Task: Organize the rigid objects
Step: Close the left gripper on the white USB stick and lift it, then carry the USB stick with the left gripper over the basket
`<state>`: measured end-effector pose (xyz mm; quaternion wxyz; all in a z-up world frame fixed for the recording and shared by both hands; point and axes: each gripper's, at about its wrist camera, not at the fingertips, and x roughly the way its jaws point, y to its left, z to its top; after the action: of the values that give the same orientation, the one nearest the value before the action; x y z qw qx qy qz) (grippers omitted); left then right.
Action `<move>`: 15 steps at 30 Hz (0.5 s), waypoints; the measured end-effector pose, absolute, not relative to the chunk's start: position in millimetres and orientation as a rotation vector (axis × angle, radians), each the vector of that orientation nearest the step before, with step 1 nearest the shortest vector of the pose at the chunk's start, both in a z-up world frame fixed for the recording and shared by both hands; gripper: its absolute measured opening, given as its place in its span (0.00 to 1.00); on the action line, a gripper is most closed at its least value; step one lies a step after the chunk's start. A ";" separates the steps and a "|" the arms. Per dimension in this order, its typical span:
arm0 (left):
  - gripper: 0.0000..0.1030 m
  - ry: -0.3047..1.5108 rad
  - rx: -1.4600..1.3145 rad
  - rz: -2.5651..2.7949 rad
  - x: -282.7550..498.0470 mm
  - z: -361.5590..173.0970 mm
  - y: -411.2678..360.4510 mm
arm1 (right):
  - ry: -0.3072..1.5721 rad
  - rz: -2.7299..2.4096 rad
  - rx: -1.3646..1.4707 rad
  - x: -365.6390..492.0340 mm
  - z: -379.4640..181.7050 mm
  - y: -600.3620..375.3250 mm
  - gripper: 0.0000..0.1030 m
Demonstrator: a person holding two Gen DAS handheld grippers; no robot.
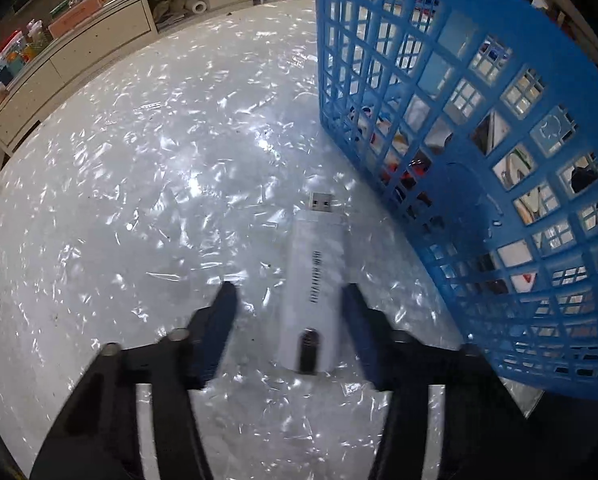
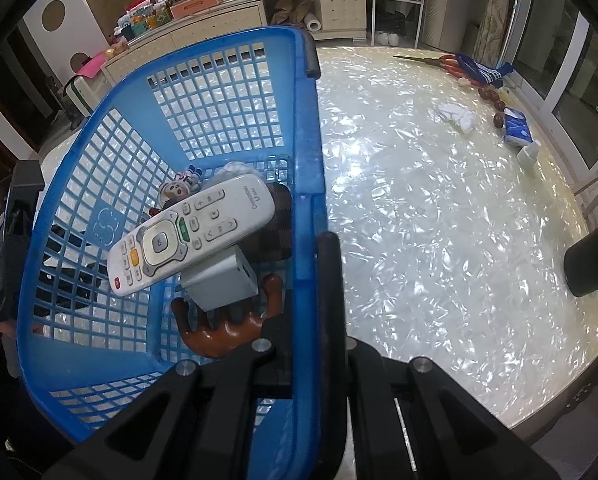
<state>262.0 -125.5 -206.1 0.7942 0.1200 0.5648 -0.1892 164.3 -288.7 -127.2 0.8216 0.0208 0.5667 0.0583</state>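
We read "Changhong" on the remote (image 2: 191,236). Left gripper (image 1: 289,292), half open, straddles the dongle (image 1: 315,280), right pad touching; right gripper (image 2: 315,256) clamps the basket (image 2: 305,152) rim.

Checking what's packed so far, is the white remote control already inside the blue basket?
Yes, the white remote control lies inside the blue basket.

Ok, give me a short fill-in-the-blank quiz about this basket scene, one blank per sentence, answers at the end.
1. The white USB stick lies on the table, ____ the blue basket.
2. The right gripper is clamped on the basket's ____.
3. The white remote lies ____ the basket.
4. The USB stick lies between the fingers of the ____ gripper.

Missing words: outside; rim; inside; left
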 end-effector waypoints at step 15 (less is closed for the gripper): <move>0.32 1.184 0.254 -0.475 241.7 -174.8 -102.2 | 1.208 0.112 0.031 164.0 -126.8 -287.6 0.04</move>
<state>241.7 -102.2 -174.8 0.7958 0.1180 0.5513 -0.2209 164.0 -287.6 -126.8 0.8215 0.0145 0.5676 0.0527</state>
